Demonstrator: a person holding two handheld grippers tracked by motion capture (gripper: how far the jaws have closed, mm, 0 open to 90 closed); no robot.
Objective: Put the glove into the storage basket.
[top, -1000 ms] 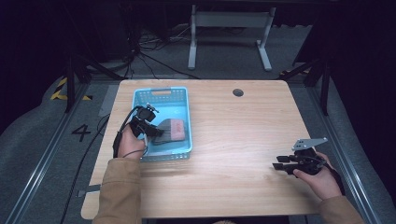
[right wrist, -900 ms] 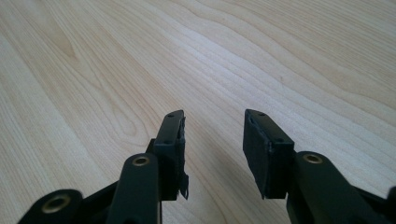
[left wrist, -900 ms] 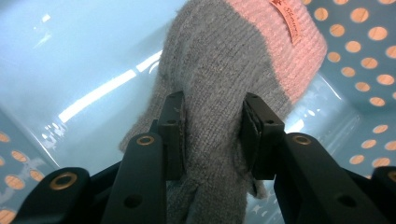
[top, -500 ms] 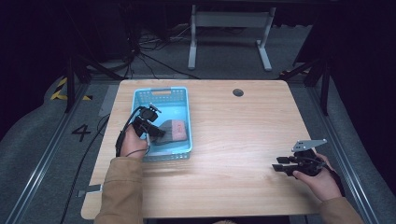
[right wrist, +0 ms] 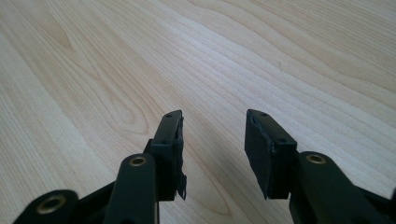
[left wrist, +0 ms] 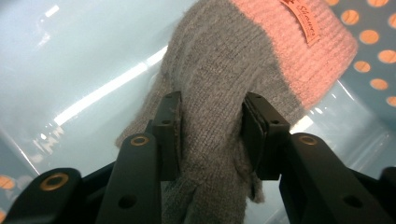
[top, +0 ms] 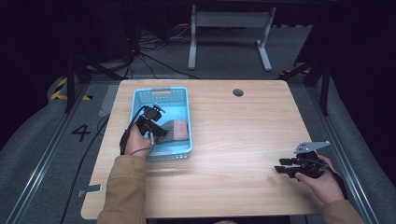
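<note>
While the knitted glove [left wrist: 219, 70] was inside the blue basket [top: 161, 89], in the part of it nearest the person, the work of handling it looked to be at its grasping stage, neither finished nor far along. Seen along the left gripper [left wrist: 210, 112], the grey body of the glove ran up between the two black jaws, and the pads [left wrist: 173, 126] pressed on the knit from either side, so that the wool was narrower there than above; the gripper was grasping the glove. Its pink cuff, with a small orange label [left wrist: 303, 23], lay beyond the jaw tips, close to the perforated wall of the basket. Whether the glove was resting on the basket floor or was lifted just off it could not be told from these views.

Across the wooden table [top: 233, 140], well apart from the basket, the right gripper [right wrist: 212, 121] sat low over bare wood near the person's edge, its jaws spread and nothing between them; it played no part yet.

Judged from this, the seizing was done. Left to do, whichever way the glove was bound, was carrying or settling it and letting go, and I saw no other garment on the table waiting
</note>
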